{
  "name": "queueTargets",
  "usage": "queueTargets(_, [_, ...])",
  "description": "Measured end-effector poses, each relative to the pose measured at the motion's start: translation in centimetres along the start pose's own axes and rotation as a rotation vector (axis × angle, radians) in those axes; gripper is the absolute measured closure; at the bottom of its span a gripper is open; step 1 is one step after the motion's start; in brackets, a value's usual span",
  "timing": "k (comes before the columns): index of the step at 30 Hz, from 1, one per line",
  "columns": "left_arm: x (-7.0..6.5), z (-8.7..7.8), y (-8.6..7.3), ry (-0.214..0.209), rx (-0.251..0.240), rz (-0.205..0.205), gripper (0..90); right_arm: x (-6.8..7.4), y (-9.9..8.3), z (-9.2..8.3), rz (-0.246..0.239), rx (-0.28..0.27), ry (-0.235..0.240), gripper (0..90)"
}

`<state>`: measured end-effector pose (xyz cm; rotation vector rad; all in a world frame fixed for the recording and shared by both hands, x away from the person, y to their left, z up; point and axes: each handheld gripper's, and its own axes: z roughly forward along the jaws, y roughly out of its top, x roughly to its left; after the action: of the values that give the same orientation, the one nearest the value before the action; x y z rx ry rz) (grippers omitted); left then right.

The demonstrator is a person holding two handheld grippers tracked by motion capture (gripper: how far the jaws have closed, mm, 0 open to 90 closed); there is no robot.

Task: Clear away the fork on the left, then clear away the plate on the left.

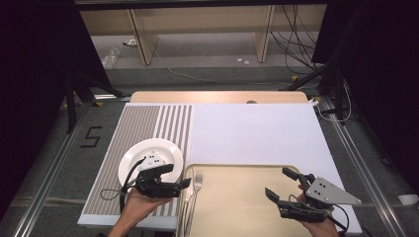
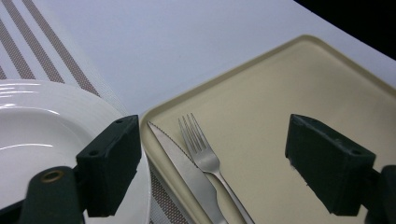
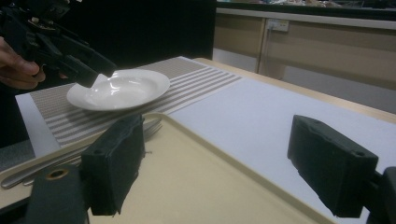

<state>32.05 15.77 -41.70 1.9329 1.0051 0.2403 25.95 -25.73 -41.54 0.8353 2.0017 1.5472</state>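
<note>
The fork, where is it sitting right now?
In the high view the fork lies along the left edge of the beige tray, beside the knife, just right of the white plate and the left hand-held gripper.

- A striped placemat (image 1: pixel 143 123) lies at the centre left of the high view, its stripes running away from the camera.
- A white sheet (image 1: pixel 257 133) covers the middle, touching the mat's right edge.
- A wooden table edge (image 1: pixel 217 97) shows just above both.
- A black "5" marking (image 1: pixel 91 137) sits on the grey floor at left.
- Dark cables (image 1: pixel 291 39) hang at the upper right, beside wooden shelving (image 1: pixel 197 24).
</note>
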Motion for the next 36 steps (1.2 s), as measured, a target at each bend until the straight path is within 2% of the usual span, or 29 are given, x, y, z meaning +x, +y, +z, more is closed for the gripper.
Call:
queueTargets(1, [0.2, -0.1, -0.1, 0.001, -0.002, -0.015, 18.0, 0.0, 0.0, 0.0, -0.001, -0.003, -0.001, 19.7])
queueTargets(5, [0.4, -0.3, -0.3, 0.004, 0.002, -0.015, 17.4, 0.0, 0.0, -0.1, 0.009, -0.004, 0.000, 19.7])
queueTargets(13, [0.6, -0.5, -0.5, 0.013, -0.001, -0.022, 15.0, 0.1, 0.0, -0.1, -0.001, -0.003, -0.003, 19.7])
queueTargets(21, [1.5, -1.5, -0.7, 0.039, -0.031, -0.047, 15.0, 0.1, -0.1, 0.0, -0.001, -0.001, 0.001, 19.7])
queueTargets(25, [2.0, -1.8, -0.9, 0.064, -0.036, -0.067, 15.0, 0.0, -0.1, 0.0, -0.003, -0.003, -0.002, 19.7])
queueTargets(27, [2.2, -2.0, -1.1, 0.076, -0.024, -0.111, 15.0, 0.0, 0.0, -0.1, 0.000, -0.004, -0.002, 19.7])
queueTargets(31, [2.4, -2.2, -1.2, 0.088, -0.013, -0.128, 15.0, 0.1, 0.0, 0.0, -0.007, 0.000, 0.000, 19.7])
queueTargets(36, [3.1, -2.7, -1.6, 0.112, -0.025, -0.167, 15.0, 0.2, 0.0, 0.1, -0.010, 0.003, -0.002, 19.7])
